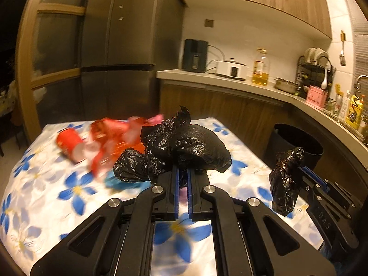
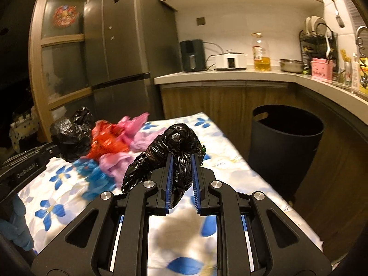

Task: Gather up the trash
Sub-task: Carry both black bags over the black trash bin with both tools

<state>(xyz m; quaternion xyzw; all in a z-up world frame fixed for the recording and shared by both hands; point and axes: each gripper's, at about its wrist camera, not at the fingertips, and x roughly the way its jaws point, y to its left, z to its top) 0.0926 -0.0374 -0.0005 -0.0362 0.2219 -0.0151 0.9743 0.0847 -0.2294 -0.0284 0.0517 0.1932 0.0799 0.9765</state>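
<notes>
Bin (image 2: pixel 285 142) interior dark | both jaws clamp black bag (image 1: pixel 184 147), trash (image 1: pixel 103 145) beside

Black gripper (image 1: pixel 182 179), blue pads (image 2: pixel 169 179) (ribbed) — silver screws

Two hand-held grippers: the left hand-held gripper (image 1: pixel 182 174) and the right hand-held gripper (image 2: pixel 181 163), each clamped on black plastic. One black trash bag (image 1: pixel 184 147), its other bunched end (image 2: pixel 177 147) at about 3 o'clock from the first. One red paper cup (image 1: pixel 69 146) at 9 o'clock on the bench (image 1: pixel 46 195). One red wrapper (image 2: pixel 108 142), one blue piece (image 2: pixel 96 177); the pink plastic pieces (image 2: pixel 133 124) are too blurred to count. One dark bin (image 2: pixel 285 142) at 3 o'clock.
</notes>
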